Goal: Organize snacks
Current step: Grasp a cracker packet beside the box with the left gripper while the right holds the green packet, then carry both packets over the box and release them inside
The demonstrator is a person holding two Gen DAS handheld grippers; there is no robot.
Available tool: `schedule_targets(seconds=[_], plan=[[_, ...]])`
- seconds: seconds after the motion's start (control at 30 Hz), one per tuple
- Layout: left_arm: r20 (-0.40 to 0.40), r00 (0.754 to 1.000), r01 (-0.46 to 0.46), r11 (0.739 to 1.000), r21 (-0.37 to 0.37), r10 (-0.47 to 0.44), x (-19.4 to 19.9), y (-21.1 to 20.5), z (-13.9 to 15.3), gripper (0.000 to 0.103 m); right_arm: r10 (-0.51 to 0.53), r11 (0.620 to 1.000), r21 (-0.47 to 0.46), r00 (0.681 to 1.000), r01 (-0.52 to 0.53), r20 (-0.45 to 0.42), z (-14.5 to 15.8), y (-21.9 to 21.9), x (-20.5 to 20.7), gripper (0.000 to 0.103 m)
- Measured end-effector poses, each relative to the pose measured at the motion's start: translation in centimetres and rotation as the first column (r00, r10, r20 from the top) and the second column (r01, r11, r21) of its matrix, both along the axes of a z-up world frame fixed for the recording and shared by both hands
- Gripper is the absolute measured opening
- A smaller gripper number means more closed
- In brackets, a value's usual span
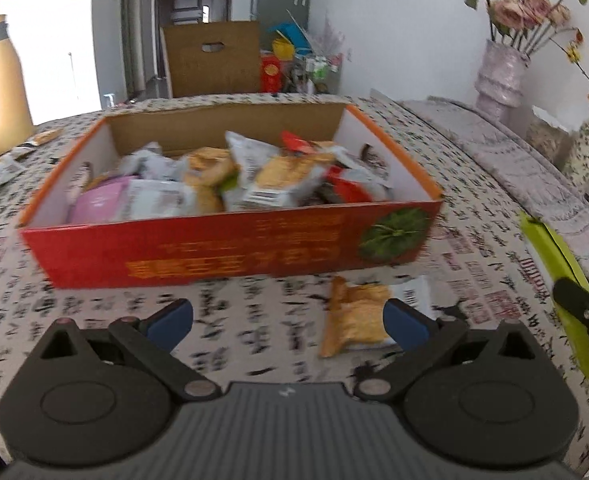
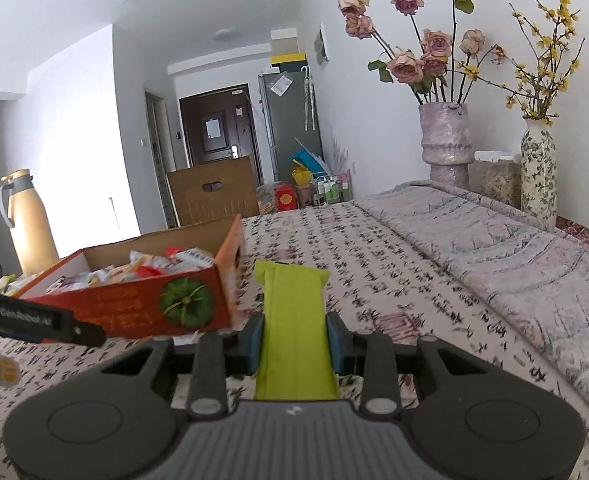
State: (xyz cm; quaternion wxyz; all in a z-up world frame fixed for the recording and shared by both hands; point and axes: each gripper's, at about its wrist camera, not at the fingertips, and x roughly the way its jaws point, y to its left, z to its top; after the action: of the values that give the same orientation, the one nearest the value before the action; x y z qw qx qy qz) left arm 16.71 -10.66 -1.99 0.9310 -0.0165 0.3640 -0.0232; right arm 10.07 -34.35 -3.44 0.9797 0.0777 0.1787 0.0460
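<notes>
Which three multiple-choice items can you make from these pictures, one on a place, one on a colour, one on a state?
1. Where does the orange cracker packet lie?
A. inside the box
B. on the tablecloth in front of the red box
C. beside the vases

2. What colour is the packet in the right gripper?
A. lime green
B. pink
C. white

3. How is the left gripper?
A. shut on a packet
B. open, holding nothing
C. out of view

Key:
1 B, it rests on the cloth by the box's near wall.
2 A, the green packet sits between the fingers.
3 B, its blue fingers stand wide apart.
</notes>
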Motion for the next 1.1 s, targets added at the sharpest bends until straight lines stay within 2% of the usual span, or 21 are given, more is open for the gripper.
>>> schedule_targets(seconds=[0.27,0.47,0.53,0.6,0.67,0.73,0.9,1.1], plan=[[-0.063,0.998,0.013,1.000,0.022,-0.011,2.4,-4.0,-1.5,0.103,-0.013,1.000,0.023,1.000,0.012,0.021,0.4,-1.0,2.3,0.032],[-0.105,0.994,0.005,1.000,0.025,-0.003,3.4,-5.1,-2.7,0.102,-0.001,1.000,0.026,1.000,0.001,0.007,0.1,-0.9,3.0,0.032],[-0.115,0.993,0.010,1.000,0.026,-0.007,3.5,-5.2,-2.9,0.091,0.001,1.000,0.025,1.000,-0.001,0.003,0.0,-0.9,3.0,0.032],[-0.112,0.994,0.012,0.999,0.032,-0.009,3.3,-5.1,-2.9,0.074,0.002,1.000,0.022,1.000,-0.002,0.004,0.0,-0.8,3.0,0.032],[-0.106,0.994,0.026,1.000,0.013,-0.024,3.1,-4.9,-2.6,0.067,0.003,1.000,0.020,1.000,-0.003,0.004,0.0,-0.7,2.9,0.032],[-0.100,0.994,0.038,0.999,0.000,-0.038,2.9,-4.8,-2.4,0.051,0.002,1.000,0.019,1.000,-0.002,0.004,0.0,-0.7,2.9,0.032],[-0.085,0.995,0.059,0.998,-0.003,-0.060,2.3,-4.4,-1.9,0.046,0.003,1.000,0.013,1.000,-0.003,0.007,0.3,-0.4,2.5,0.032],[-0.043,0.997,0.069,0.997,-0.018,-0.070,1.4,-3.7,-0.6,0.046,0.015,1.000,-0.003,1.000,-0.015,0.022,1.2,0.5,2.0,0.032]])
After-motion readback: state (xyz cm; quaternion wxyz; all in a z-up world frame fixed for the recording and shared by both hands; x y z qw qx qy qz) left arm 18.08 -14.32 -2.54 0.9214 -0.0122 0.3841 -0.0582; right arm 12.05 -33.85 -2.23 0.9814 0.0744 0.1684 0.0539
